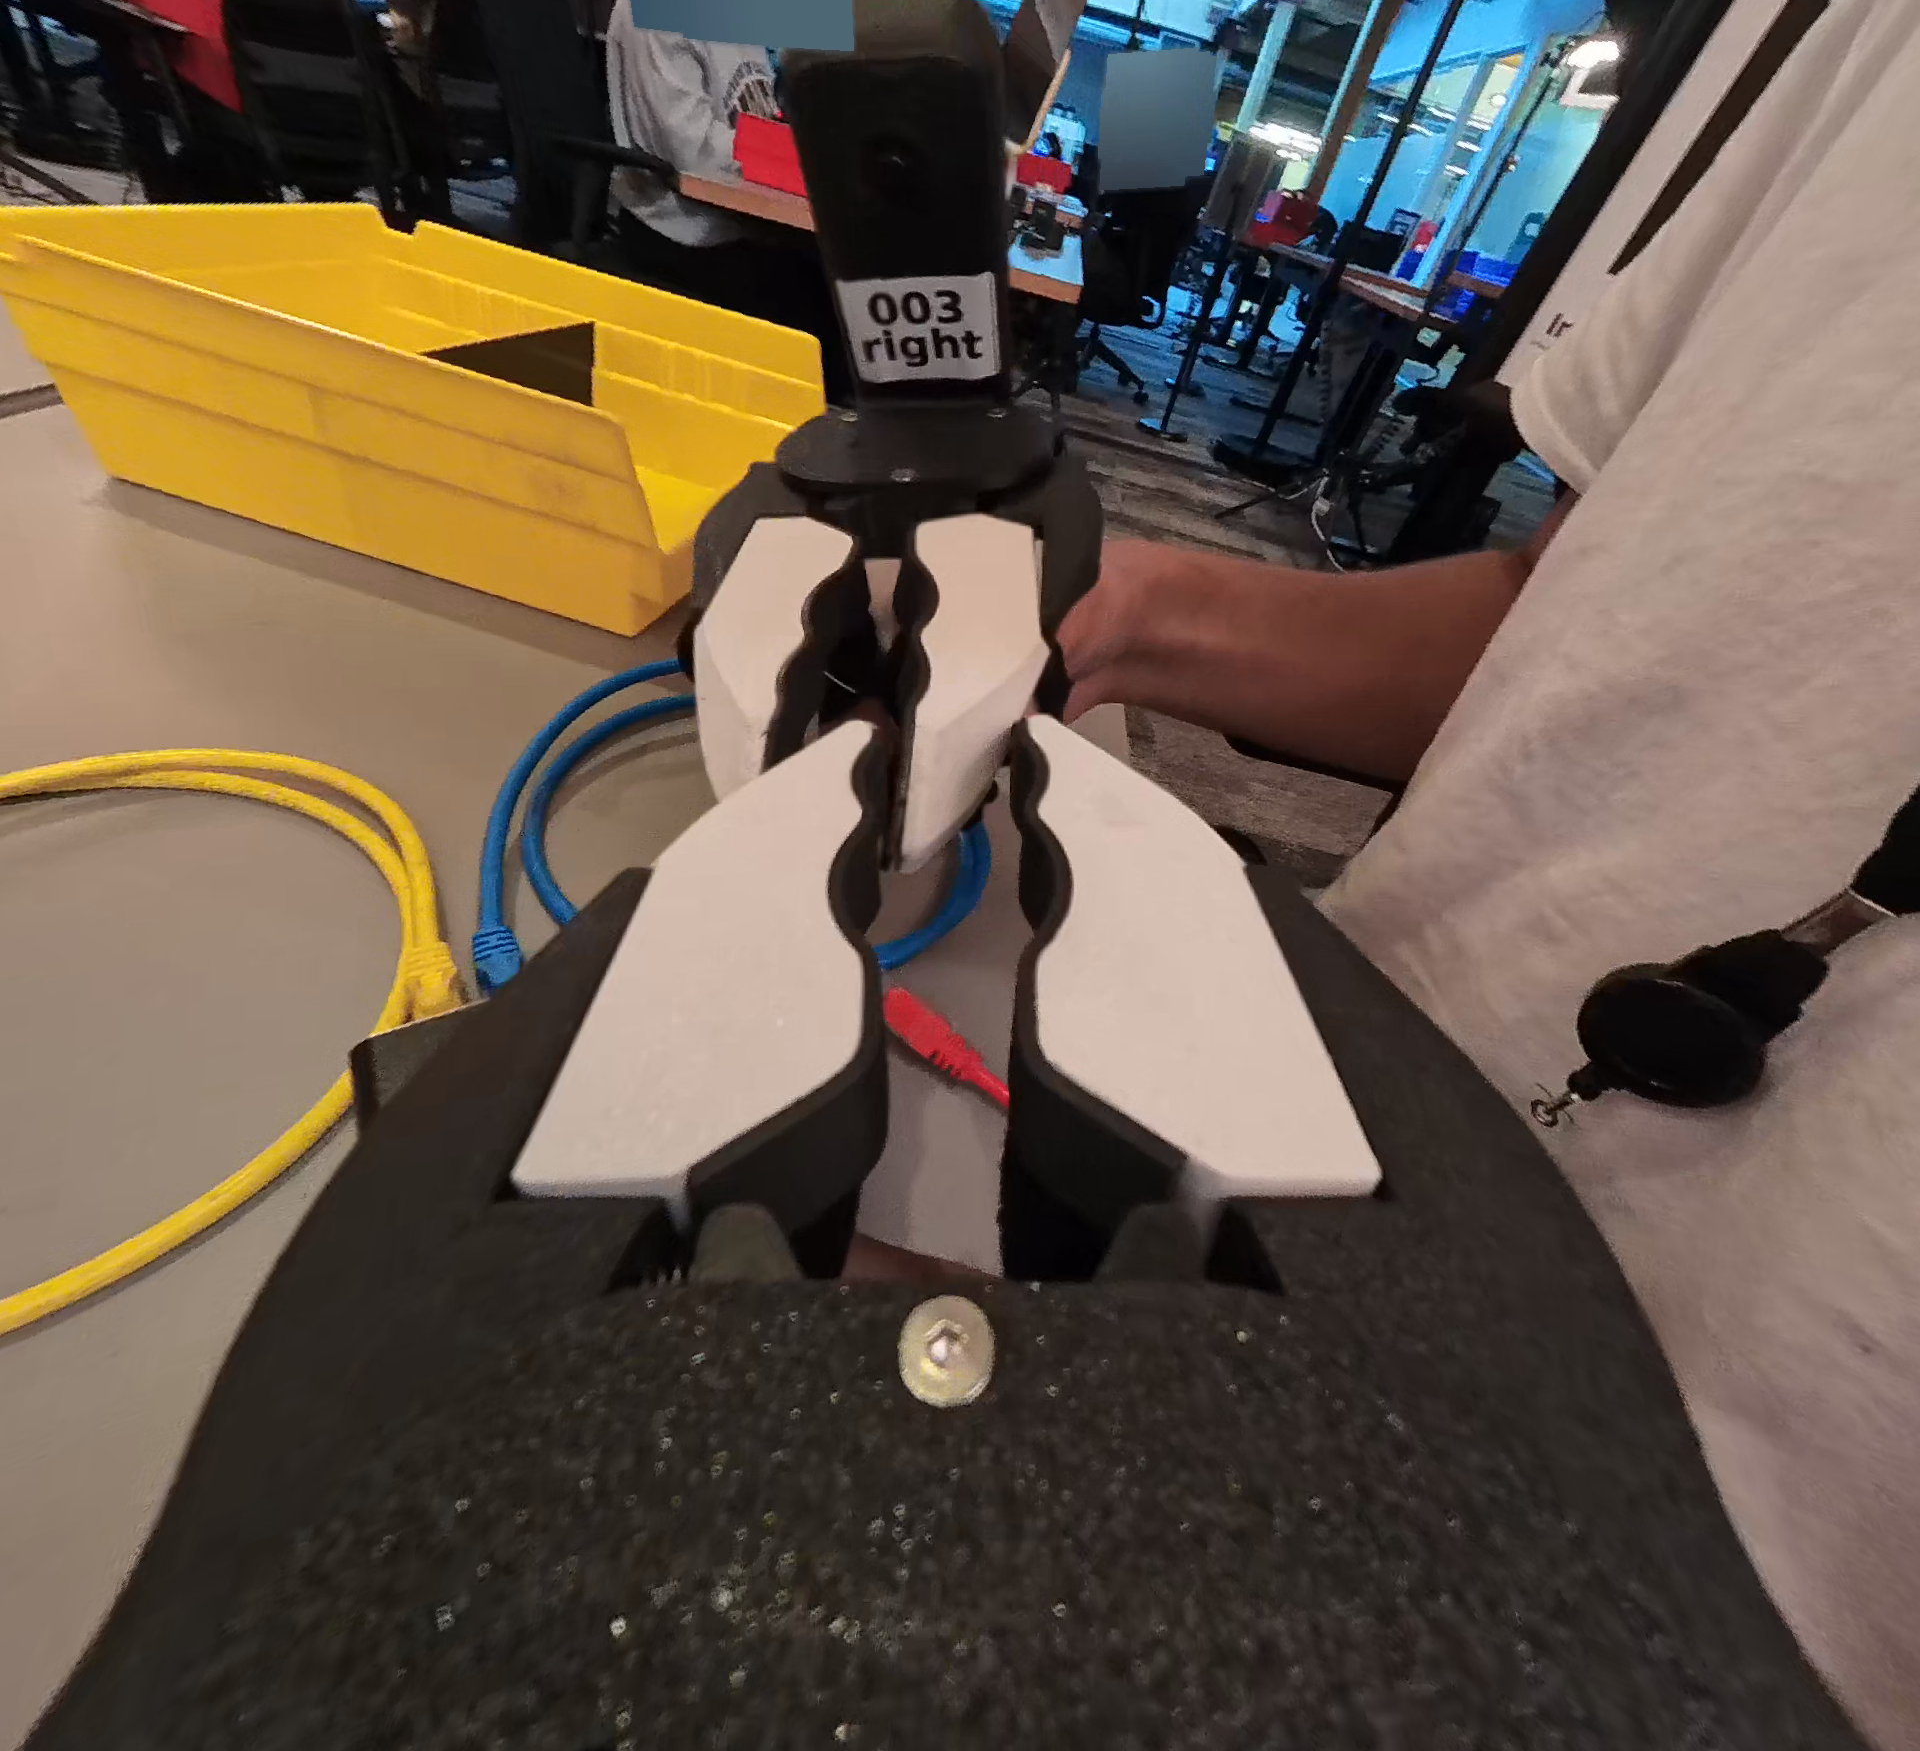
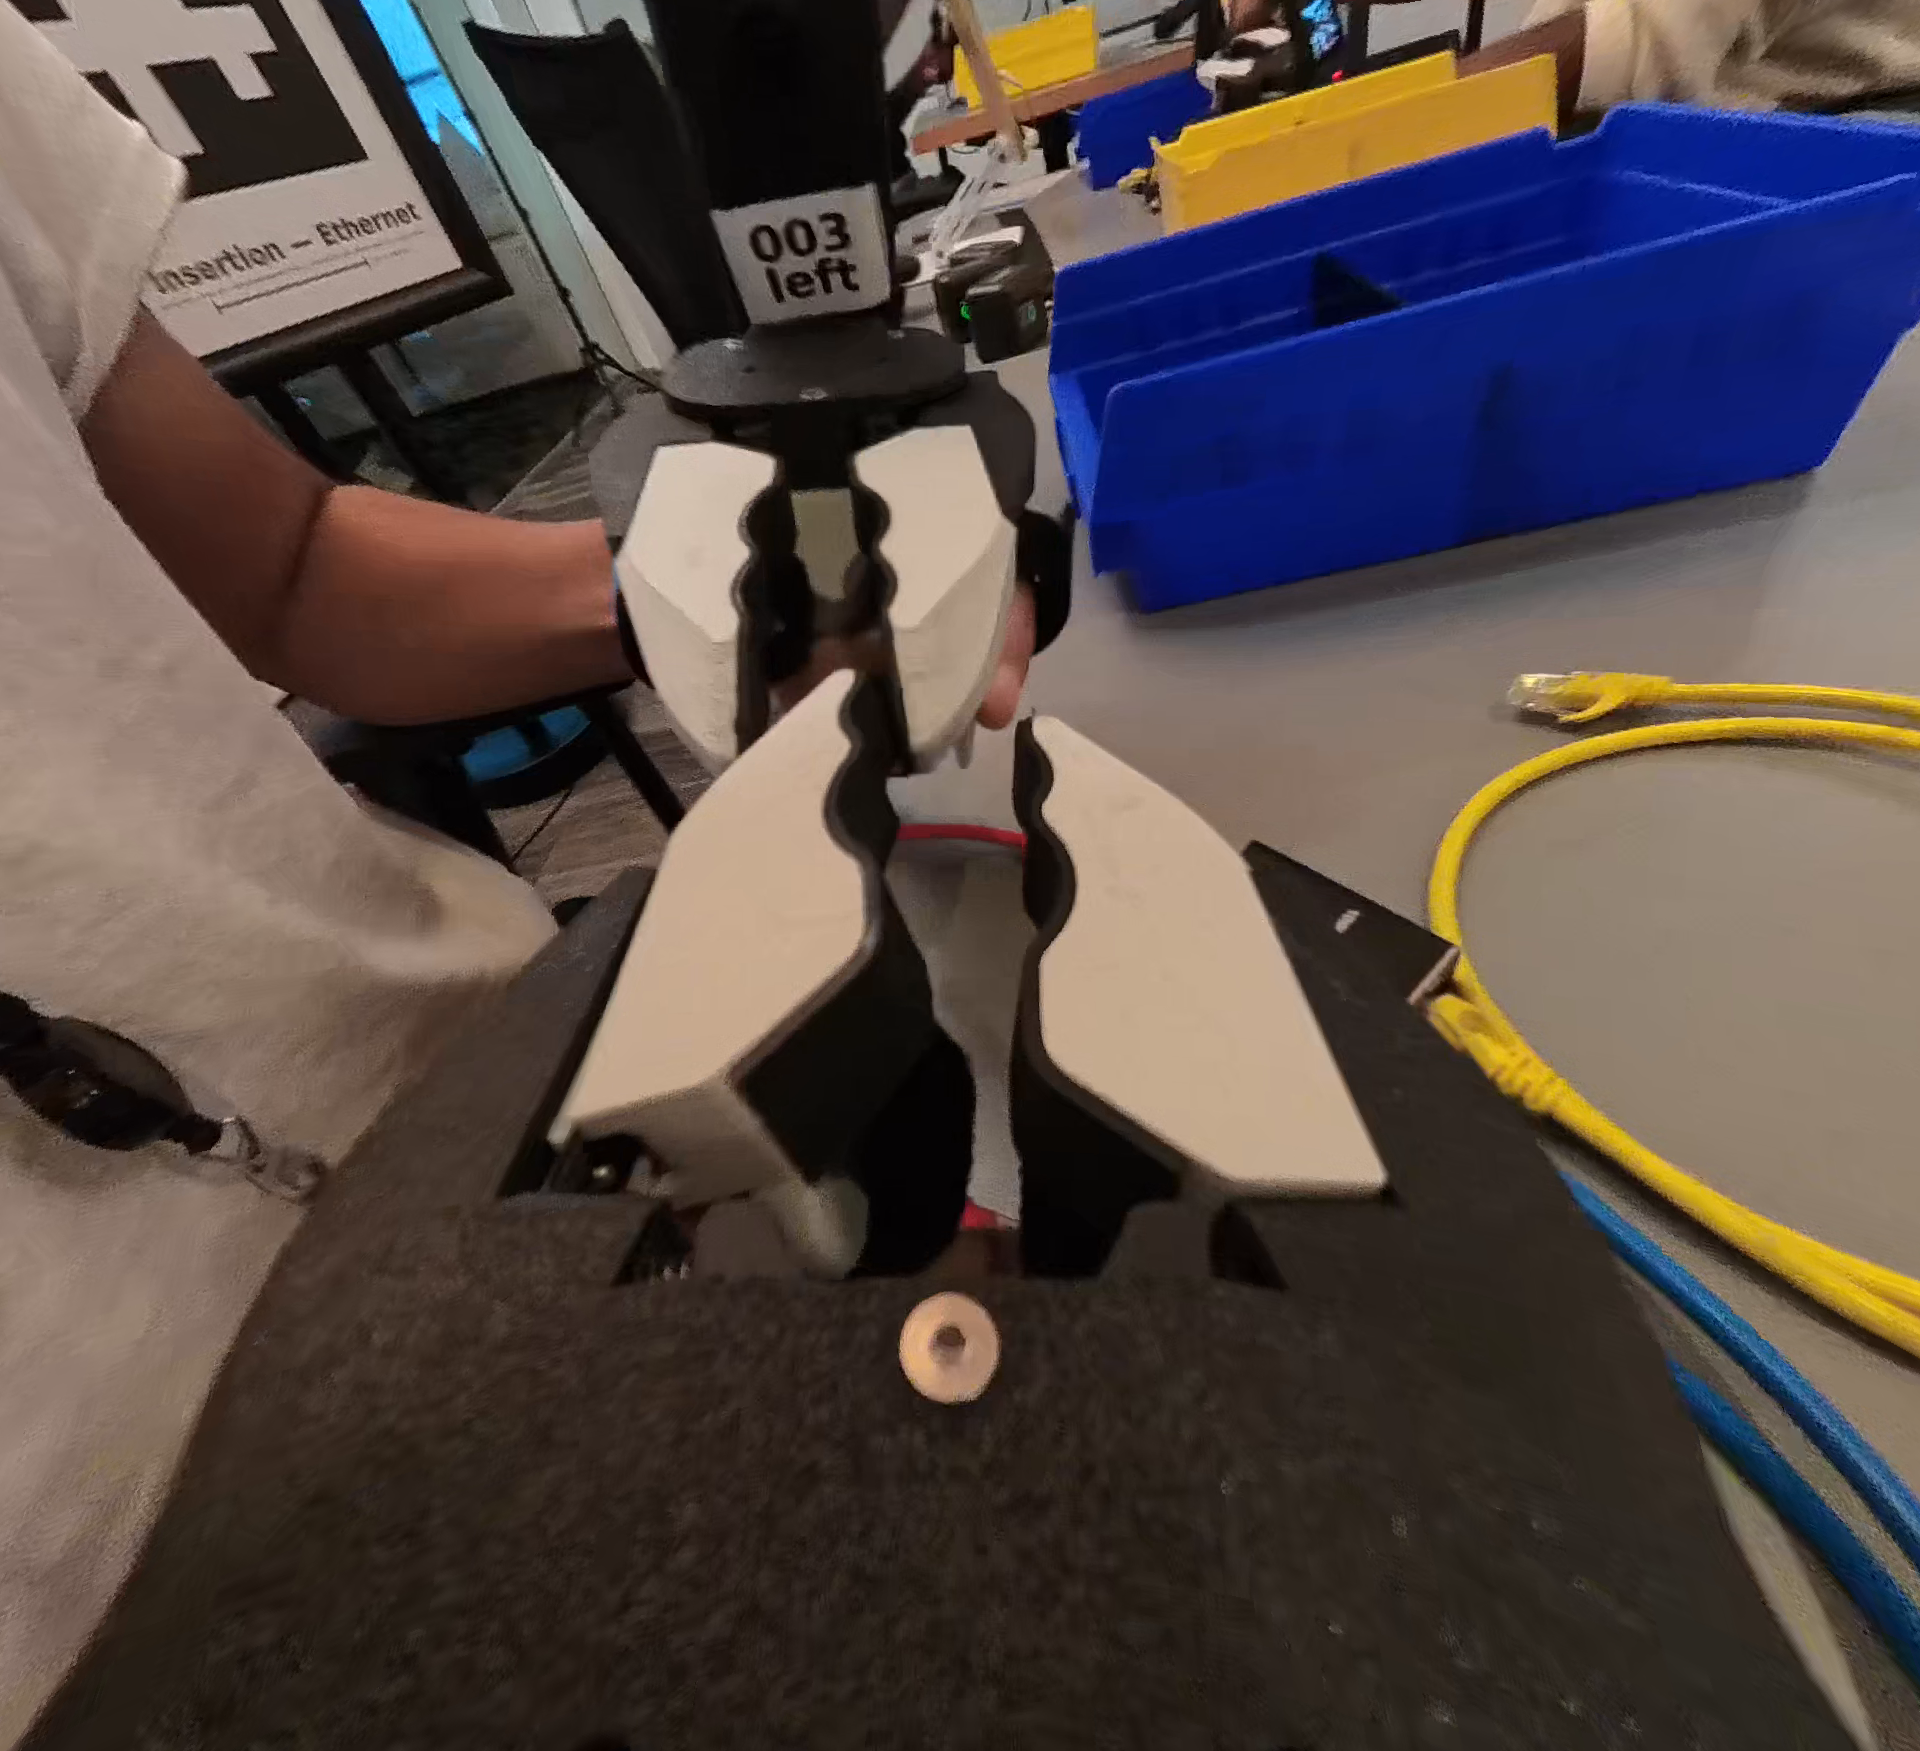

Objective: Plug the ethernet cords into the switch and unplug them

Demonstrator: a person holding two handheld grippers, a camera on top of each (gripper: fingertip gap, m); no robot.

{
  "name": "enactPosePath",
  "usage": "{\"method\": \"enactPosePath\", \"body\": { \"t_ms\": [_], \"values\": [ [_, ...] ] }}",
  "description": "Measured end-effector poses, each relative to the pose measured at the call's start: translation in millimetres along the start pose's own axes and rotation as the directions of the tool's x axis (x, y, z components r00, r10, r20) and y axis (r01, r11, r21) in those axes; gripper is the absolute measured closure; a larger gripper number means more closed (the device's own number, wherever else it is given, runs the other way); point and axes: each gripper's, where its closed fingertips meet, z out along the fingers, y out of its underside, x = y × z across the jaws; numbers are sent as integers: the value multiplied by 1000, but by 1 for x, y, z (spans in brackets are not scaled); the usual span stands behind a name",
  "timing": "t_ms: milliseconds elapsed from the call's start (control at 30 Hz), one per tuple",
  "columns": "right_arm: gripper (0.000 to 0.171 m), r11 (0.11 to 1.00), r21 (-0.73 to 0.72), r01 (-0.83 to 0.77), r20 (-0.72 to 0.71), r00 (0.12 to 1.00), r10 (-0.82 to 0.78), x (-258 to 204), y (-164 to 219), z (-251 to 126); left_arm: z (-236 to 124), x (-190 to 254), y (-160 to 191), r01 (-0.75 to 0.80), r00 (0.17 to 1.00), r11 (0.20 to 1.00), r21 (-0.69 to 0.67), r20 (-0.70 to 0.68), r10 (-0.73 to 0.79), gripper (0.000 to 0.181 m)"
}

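Observation:
My two grippers face each other tip to tip above the grey table point(image 1: 208, 621). My left gripper point(image 1: 945, 735) is open and empty. My right gripper point(image 2: 940, 709) is open and empty too, and it also shows in the left wrist view point(image 1: 862, 662). Their fingertips overlap slightly. A red cord point(image 1: 940, 1041) lies under the jaws. A yellow cord point(image 1: 312, 818) and a blue cord point(image 1: 520, 818) are looped on the table. Their plugs end at a black box corner point(image 1: 364, 1062) that is mostly hidden under the gripper. I cannot tell if they are plugged in.
A yellow bin point(image 1: 364, 434) stands on the table behind the cords, and a blue bin point(image 2: 1455, 413) stands on the other side. A person in a white shirt point(image 1: 1662, 662) holds both grippers at the table's edge. Other people and desks are farther back.

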Motion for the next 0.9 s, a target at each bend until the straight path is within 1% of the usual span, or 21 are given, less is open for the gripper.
{"method": "enactPosePath", "body": {
  "t_ms": [67, 100, 167, 233, 433, 467, 500, 567, 633, 667, 733, 800, 867, 900],
  "values": [
    [157, 1000, 7, 3, 17, 1000, -3, -4, -2, 0, 0, 1, 1, 40, 999, 999, -5, -26, -41, 161],
    [159, 1000, 10, 29, 11, 1000, -29, -5, -3, -1, 0, 2, 1, 76, 996, 997, -3, -45, -76, 161],
    [162, 992, 58, 110, -56, 993, -107, -1, -10, -2, -1, 0, -3, 179, 980, 983, 31, -88, -176, 161],
    [165, 984, 96, 149, -102, 985, -139, 1, -17, -4, -1, -1, -6, 268, 957, 961, 67, -131, -257, 161],
    [166, 987, 78, 142, -94, 986, -134, 2, -14, -7, 3, -3, -5, 316, 943, 944, 96, -138, -301, 161],
    [166, 986, 80, 143, -105, 985, -134, 4, -15, -8, 3, -6, -5, 323, 943, 941, 101, -119, -311, 159],
    [170, 985, 77, 151, -123, 982, -141, 7, -15, -9, 4, -11, -4, 330, 943, 939, 102, -92, -321, 155],
    [170, 983, 43, 177, -173, 971, -167, 16, -12, -11, 3, -21, 2, 325, 946, 942, 85, -25, -324, 145],
    [168, 979, 9, 202, -243, 951, -194, 27, -10, -15, 1, -26, 8, 308, 951, 950, 61, 18, -309, 145],
    [171, 977, -9, 215, -273, 939, -209, 32, -9, -17, 0, -29, 10, 304, 951, 951, 53, 35, -306, 145],
    [171, 970, -40, 240, -296, 924, -241, 37, -5, -21, -3, -39, 15, 287, 951, 957, 30, 106, -289, 144],
    [171, 962, -96, 255, -322, 907, -273, 43, 1, -24, -10, -55, 25, 246, 947, 969, -34, 220, -233, 144],
    [171, 956, -150, 253, -347, 892, -290, 50, 7, -28, -21, -75, 38, 196, 927, 970, -140, 350, -137, 138],
    [171, 958, -163, 234, -358, 891, -279, 53, 10, -29, -25, -82, 42, 174, 917, 967, -186, 389, -90, 135]
  ]
}}
